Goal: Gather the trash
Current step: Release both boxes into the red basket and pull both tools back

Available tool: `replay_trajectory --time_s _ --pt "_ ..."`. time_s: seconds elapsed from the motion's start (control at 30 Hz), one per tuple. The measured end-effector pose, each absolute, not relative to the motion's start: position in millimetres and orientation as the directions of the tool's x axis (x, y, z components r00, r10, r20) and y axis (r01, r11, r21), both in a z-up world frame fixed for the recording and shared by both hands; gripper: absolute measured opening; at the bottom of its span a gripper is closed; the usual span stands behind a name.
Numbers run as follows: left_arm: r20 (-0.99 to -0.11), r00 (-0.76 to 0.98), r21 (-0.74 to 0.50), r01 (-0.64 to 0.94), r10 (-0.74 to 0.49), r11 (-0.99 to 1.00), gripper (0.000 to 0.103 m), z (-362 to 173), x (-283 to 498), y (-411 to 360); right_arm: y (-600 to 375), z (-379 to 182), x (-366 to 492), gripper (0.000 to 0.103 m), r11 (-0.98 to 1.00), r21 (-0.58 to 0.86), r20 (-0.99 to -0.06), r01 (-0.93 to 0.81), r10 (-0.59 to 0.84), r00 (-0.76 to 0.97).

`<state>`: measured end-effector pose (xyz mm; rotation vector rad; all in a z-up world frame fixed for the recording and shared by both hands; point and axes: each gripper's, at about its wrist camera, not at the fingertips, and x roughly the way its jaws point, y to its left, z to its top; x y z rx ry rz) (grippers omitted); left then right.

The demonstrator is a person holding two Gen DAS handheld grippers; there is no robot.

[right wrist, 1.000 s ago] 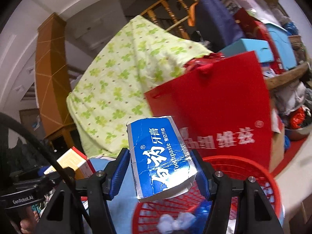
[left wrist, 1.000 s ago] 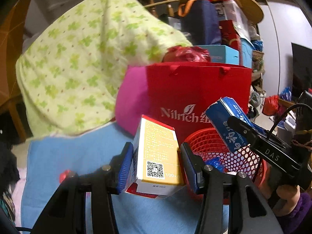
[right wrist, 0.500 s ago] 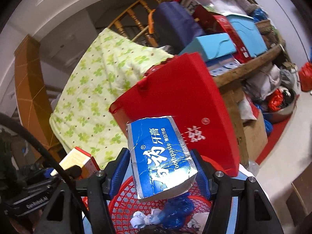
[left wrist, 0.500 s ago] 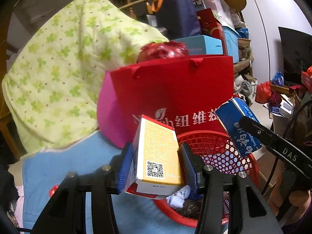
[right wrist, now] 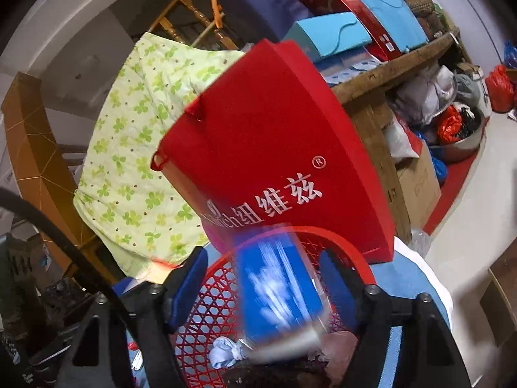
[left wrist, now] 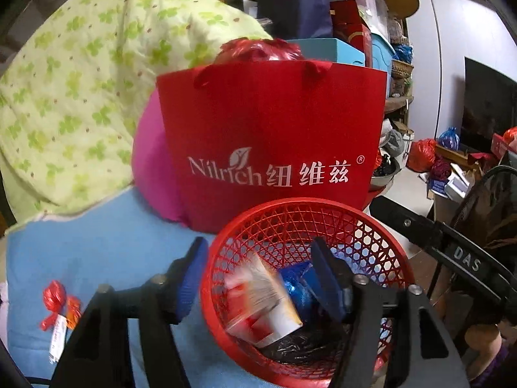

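Both tongs are over the red basket (left wrist: pixel 381 236) right now. Left tongs (left wrist: pixel 258 278) have just been opening and stand wide, the yellow box (left wrist: pixel 268 300) loose and blurry inside the basket, touching neither pad. Right tongs (right wrist: pixel 261 287) same deal, just opened up, wide, with the blue box (right wrist: pixel 278 287) smeared between the pads, over the basket's trash. The basket sits on a blue cloth (left wrist: pixel 97 242), red bag (left wrist: pixel 274 129) right behind it.
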<state>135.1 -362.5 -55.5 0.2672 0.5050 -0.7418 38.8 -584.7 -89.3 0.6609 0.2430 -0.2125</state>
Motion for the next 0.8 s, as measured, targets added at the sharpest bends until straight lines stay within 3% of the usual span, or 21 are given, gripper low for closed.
replay_trajectory --time_s 0.3,0.6,0.73,0.8 --pt "-0.51 0.71 0.077 0.6 -0.485 0.796 0.068 -53 142 -276 -563 -77 35 0.076 0.813 0.528 -0.217 0.245 -0.15 0.965" --pt "-0.511 0.855 0.198 0.215 -0.087 0.956 0.069 -70 142 -78 -474 -49 45 0.076 0.94 0.339 -0.064 0.046 -0.026 0.998" --pt "-0.524 0.85 0.203 0.062 0.055 0.977 0.069 -81 133 -1 -416 -48 61 0.076 0.963 0.255 -0.087 -0.083 0.109 0.99" --pt "-0.529 0.843 0.193 0.008 0.097 0.981 0.069 -88 128 26 -384 -53 75 0.076 0.96 0.229 -0.141 -0.16 0.195 0.971"
